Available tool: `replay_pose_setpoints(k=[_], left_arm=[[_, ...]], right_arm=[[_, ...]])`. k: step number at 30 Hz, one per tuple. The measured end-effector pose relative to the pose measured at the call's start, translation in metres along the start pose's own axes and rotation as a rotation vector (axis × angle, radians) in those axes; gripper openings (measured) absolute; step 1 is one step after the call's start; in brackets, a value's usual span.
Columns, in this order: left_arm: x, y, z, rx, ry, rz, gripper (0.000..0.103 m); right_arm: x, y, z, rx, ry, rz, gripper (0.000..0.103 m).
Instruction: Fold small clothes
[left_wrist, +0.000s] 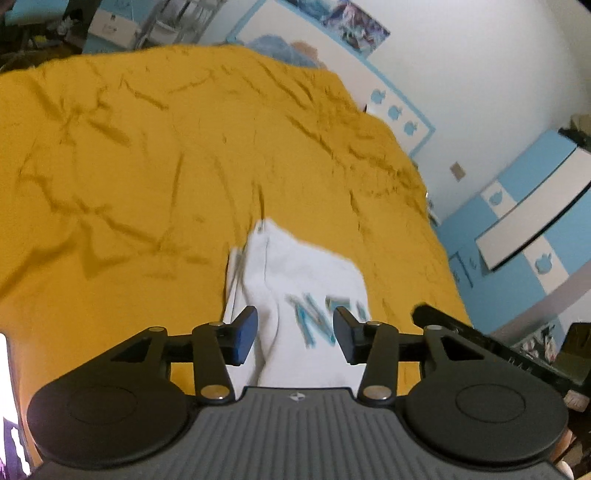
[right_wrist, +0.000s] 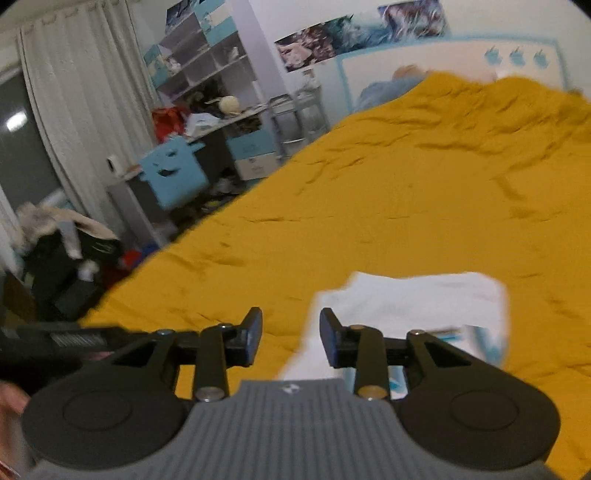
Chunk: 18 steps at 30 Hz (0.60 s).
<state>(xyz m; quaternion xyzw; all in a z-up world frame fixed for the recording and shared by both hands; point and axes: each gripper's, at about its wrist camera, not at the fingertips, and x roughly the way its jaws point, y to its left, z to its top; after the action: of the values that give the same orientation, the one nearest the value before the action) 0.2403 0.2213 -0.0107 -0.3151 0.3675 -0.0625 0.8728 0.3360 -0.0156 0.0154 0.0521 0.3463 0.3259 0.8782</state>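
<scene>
Only the left tongs (left_wrist: 295, 334), parted and empty, show the white garment's (left_wrist: 306, 273) blue lettering (left_wrist: 317, 321) clearly; the right tongs (right_wrist: 291, 338) gape empty over its corner

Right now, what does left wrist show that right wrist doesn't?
Left wrist only: blue letters on the garment, a blue-and-white cabinet, and the left gripper, open.
Right wrist only: curtain, shelves, a cluttered desk, and the right gripper, open.
Both: white garment lying free on the yellow bedspread, headboard, posters.
</scene>
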Motion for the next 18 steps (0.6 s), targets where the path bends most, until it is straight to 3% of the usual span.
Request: replay_pose_setpoints(k=[5, 8, 13, 16, 18], left_arm=[[0.018, 0.01, -0.03, -0.045, 0.091, 0.027, 0.055], [0.03, 0.023, -0.046, -0.106, 0.129, 0.019, 0.056], [0.052, 0.04, -0.058, -0.212, 0.113, -0.029, 0.062], [0.065, 0.047, -0.057, -0.237, 0.089, -0.037, 0.061], [0.071, 0.05, -0.054, -0.25, 0.071, -0.047, 0.045]], right_arm=[[-0.018, -0.032, -0.058, -0.076, 0.084, -0.139, 0.031], [-0.021, -0.045, -0.094, -0.091, 0.135, -0.181, 0.031], [-0.027, -0.063, -0.136, -0.115, 0.195, -0.229, 0.032], [-0.028, -0.063, -0.145, -0.127, 0.209, -0.245, 0.04], [-0.027, -0.061, -0.148, -0.135, 0.208, -0.252, 0.04]])
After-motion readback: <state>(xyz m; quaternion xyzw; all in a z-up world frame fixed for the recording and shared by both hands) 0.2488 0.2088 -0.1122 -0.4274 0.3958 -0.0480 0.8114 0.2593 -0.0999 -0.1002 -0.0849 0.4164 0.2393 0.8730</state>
